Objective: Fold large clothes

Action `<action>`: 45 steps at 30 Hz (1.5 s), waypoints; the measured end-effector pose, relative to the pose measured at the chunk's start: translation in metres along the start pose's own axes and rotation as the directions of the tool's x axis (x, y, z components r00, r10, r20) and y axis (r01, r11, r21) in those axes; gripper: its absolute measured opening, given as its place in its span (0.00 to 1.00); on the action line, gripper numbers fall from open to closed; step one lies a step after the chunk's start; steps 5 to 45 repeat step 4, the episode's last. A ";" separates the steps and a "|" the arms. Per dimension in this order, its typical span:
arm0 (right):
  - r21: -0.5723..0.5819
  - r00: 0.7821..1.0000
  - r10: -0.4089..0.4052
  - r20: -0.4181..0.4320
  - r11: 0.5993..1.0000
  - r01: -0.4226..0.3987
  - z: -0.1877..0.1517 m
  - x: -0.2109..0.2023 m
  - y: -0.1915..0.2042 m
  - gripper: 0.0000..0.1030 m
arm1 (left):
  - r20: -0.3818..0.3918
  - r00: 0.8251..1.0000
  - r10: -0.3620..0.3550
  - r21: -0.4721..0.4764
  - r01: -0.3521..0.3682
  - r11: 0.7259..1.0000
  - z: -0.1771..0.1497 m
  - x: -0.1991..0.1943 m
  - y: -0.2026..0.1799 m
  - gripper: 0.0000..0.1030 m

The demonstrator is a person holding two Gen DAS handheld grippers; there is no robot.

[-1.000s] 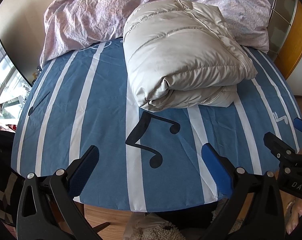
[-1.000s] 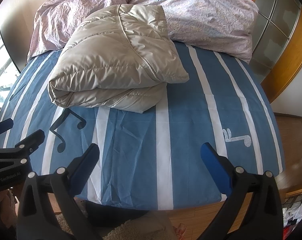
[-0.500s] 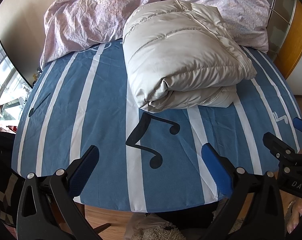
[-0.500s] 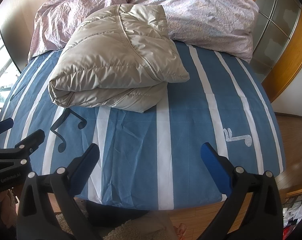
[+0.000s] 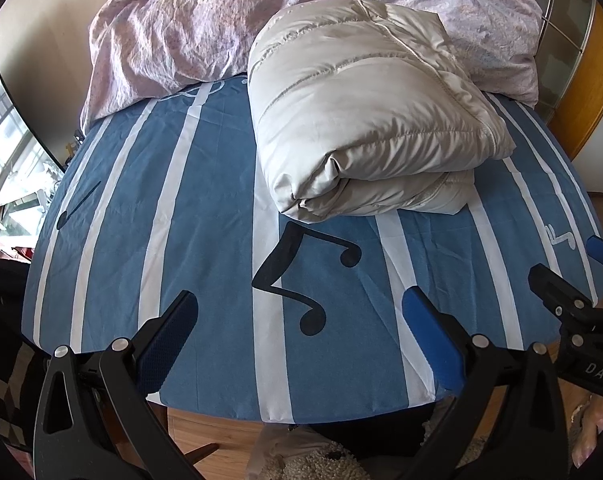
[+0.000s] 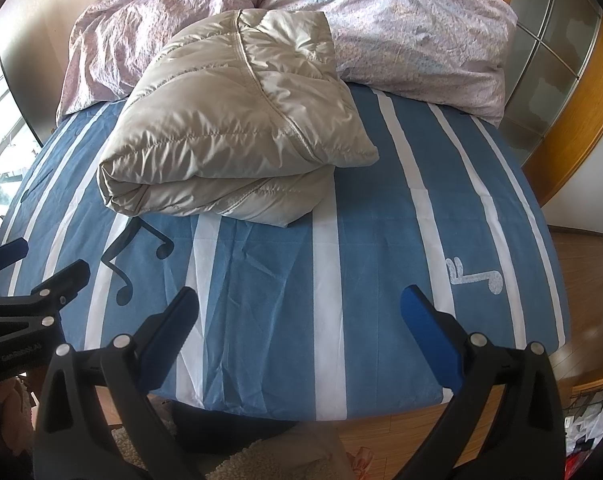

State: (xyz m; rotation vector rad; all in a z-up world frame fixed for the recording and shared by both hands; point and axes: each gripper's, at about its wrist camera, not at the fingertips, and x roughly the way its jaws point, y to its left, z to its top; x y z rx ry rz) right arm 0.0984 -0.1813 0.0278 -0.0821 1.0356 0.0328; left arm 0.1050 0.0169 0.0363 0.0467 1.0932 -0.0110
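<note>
A beige quilted down jacket [image 5: 365, 120] lies folded into a thick bundle on the blue striped bedsheet [image 5: 205, 216]; it also shows in the right wrist view [image 6: 237, 136]. My left gripper [image 5: 301, 312] is open and empty, held over the near edge of the bed, well short of the jacket. My right gripper [image 6: 301, 312] is open and empty too, over the near edge to the right of the jacket. Each gripper shows at the side of the other's view.
A crumpled pink duvet [image 5: 189, 28] is piled at the head of the bed behind the jacket [image 6: 413, 32]. A wooden-framed wardrobe [image 6: 557, 80] stands at the right. Wooden floor and a fluffy rug [image 5: 325, 460] lie below the bed's near edge.
</note>
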 end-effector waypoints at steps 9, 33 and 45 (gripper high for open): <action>-0.001 1.000 0.000 0.000 1.000 0.000 0.000 0.000 0.000 0.98 | -0.001 1.000 -0.001 -0.002 0.001 1.000 0.000 0.000 0.001 0.99; -0.001 1.000 0.000 0.000 1.000 0.000 0.000 0.000 0.000 0.98 | -0.001 1.000 -0.001 -0.002 0.001 1.000 0.000 0.000 0.001 0.99; -0.001 1.000 0.000 0.000 1.000 0.000 0.000 0.000 0.000 0.98 | -0.001 1.000 -0.001 -0.002 0.001 1.000 0.000 0.000 0.001 0.99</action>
